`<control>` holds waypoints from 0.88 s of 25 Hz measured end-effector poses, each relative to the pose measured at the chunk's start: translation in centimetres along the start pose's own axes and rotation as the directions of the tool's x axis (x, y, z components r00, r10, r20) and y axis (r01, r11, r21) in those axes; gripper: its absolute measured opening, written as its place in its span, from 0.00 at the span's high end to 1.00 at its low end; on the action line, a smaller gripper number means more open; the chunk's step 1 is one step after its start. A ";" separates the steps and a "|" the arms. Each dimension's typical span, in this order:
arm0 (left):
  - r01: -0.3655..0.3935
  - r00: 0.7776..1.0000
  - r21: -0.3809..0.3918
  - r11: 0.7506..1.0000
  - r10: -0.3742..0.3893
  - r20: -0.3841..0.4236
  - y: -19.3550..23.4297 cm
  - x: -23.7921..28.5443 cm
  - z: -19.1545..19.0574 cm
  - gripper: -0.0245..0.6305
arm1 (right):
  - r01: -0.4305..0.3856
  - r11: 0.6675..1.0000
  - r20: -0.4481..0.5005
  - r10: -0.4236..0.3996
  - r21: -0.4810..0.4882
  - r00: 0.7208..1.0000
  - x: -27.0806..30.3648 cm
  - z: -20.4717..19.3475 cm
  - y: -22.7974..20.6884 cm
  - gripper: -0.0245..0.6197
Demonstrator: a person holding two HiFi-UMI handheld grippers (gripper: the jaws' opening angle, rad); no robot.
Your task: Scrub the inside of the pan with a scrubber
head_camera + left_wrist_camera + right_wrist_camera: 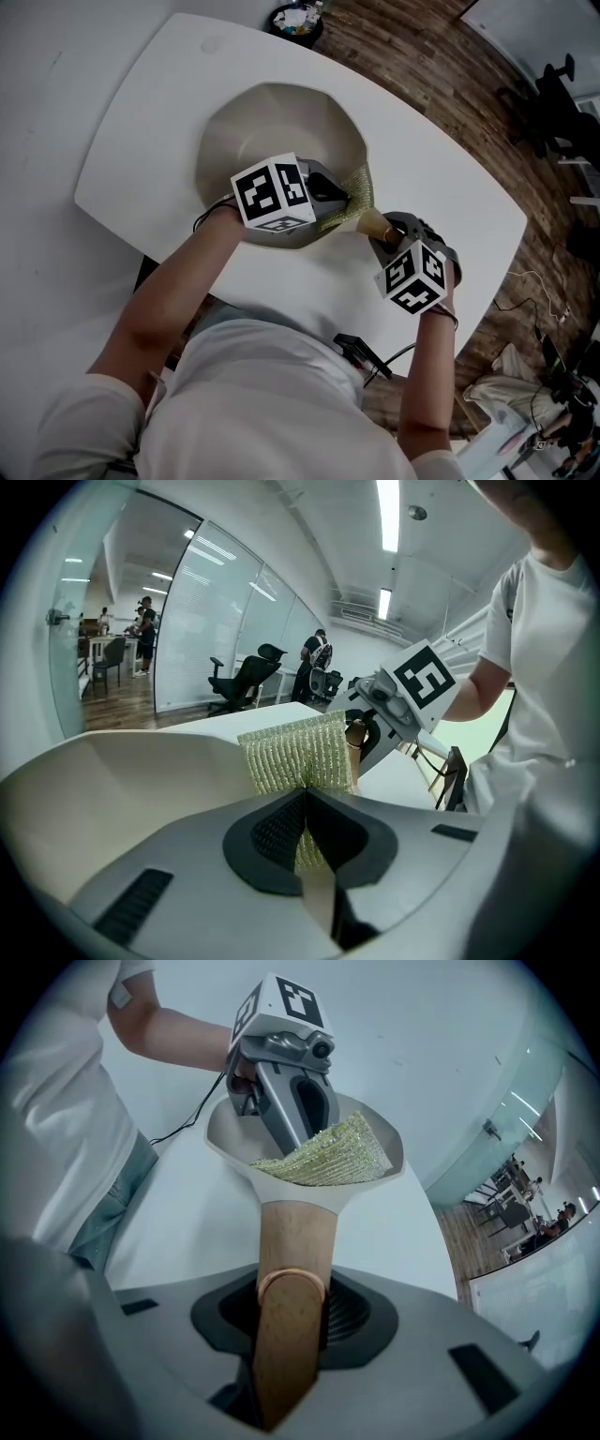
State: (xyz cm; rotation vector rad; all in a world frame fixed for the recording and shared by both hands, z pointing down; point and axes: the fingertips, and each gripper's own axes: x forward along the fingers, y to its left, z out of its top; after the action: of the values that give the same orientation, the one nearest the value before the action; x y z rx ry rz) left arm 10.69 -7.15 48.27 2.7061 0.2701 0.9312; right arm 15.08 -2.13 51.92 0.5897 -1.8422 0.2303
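Pan [277, 122]: being held on the table [131, 159], wooden handle [295, 1232] toward the near edge, clamped by the right gripper [292, 1297].
Scrubber [298, 752]: being pinched by the left gripper [305, 803] inside the pan.

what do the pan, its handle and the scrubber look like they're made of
Pan: cream, matte, smooth faceted walls; looks like coated metal or ceramic, can't tell which.
Handle: light wood, fine grain specks showing, unvarnished look.
Scrubber: yellow-green ribbed mesh with slight glitter, probably synthetic fibre.
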 end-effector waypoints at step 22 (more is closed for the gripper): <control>-0.090 0.996 -0.020 0.996 0.090 0.020 2.4 0.6 0.9 0.94 | 0.004 1.000 -0.003 -0.004 -0.016 1.000 0.0 -0.1 -0.2 0.75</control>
State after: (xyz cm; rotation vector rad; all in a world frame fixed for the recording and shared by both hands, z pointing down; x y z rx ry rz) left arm 11.99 -9.39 48.66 2.7290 0.1357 0.9240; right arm 15.24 -2.24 51.93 0.5816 -1.8382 0.2140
